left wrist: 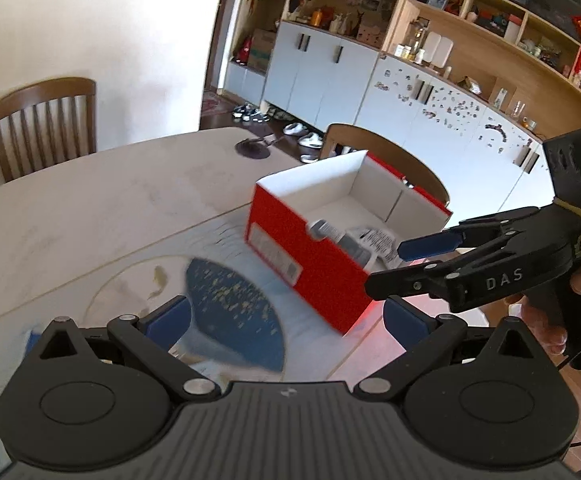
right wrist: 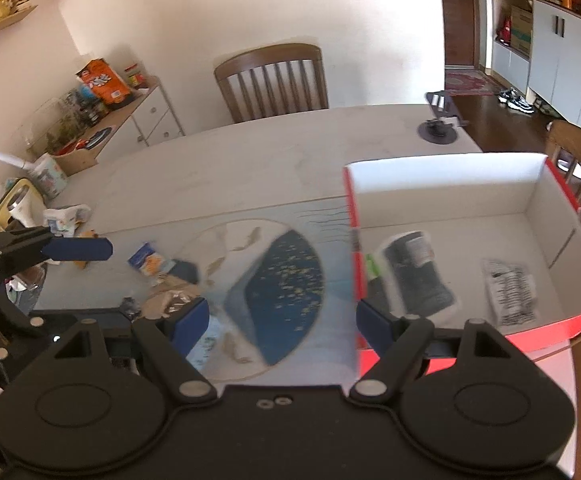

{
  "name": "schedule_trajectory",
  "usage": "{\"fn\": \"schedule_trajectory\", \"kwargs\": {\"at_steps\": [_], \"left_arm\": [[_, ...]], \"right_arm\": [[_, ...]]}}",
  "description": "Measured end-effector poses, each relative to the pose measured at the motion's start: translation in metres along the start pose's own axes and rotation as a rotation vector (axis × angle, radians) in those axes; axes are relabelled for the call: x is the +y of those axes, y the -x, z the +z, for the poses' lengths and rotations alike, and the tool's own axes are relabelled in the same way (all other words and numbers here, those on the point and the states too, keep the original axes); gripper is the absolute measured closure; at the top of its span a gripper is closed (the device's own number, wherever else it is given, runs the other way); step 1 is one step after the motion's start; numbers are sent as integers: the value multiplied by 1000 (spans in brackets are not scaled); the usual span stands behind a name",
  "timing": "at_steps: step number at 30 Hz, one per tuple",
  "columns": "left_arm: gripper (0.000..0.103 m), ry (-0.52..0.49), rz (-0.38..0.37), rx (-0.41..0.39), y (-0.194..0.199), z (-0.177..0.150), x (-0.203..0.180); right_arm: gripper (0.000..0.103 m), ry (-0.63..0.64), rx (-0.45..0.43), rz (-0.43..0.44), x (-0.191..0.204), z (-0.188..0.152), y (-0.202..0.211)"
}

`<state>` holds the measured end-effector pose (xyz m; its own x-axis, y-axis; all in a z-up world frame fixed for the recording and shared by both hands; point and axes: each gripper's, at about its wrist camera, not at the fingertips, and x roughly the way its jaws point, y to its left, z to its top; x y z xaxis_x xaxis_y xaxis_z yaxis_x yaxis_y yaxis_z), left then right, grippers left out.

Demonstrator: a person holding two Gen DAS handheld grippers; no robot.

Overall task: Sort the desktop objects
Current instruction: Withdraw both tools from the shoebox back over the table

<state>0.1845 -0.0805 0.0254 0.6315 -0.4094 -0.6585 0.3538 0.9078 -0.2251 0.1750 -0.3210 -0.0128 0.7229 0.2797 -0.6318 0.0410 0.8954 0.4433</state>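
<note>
A red box (right wrist: 353,216) with a white inside stands open on the table at the right. In it lie a dark tube (right wrist: 418,276), a printed packet (right wrist: 510,292) and something green (right wrist: 372,268). My right gripper (right wrist: 282,324) is open and empty, over the printed mat (right wrist: 282,292) just left of the box. Loose on the table to the left are a blue and yellow snack packet (right wrist: 148,260), a brown wrapper (right wrist: 170,300) and a white packet (right wrist: 64,218). My left gripper (left wrist: 286,320) is open and empty above the mat, with the box (left wrist: 302,256) ahead and the right gripper (left wrist: 390,266) beside it.
A dark round stand (right wrist: 436,132) sits at the table's far edge. Wooden chairs stand behind the table (right wrist: 274,80) and at its right side (right wrist: 578,168). A sideboard (right wrist: 130,112) with snack bags and jars stands along the left wall. A person's hand (left wrist: 546,320) holds the right gripper.
</note>
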Motion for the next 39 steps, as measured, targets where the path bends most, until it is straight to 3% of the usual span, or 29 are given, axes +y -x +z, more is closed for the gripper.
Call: {"fn": "schedule_trajectory", "kwargs": {"at_steps": [20,30,39], "left_arm": [[0,87,53,-17,73,-63,89],[0,167,115,31,82,-101,129],[0,188,146,104,67,-131,139]], "right_arm": [[23,-8,4,-6,90,-19,-31],[23,-12,50,-28,109,-27,-63],[24,1,96,-23,114,-38,-91]]}}
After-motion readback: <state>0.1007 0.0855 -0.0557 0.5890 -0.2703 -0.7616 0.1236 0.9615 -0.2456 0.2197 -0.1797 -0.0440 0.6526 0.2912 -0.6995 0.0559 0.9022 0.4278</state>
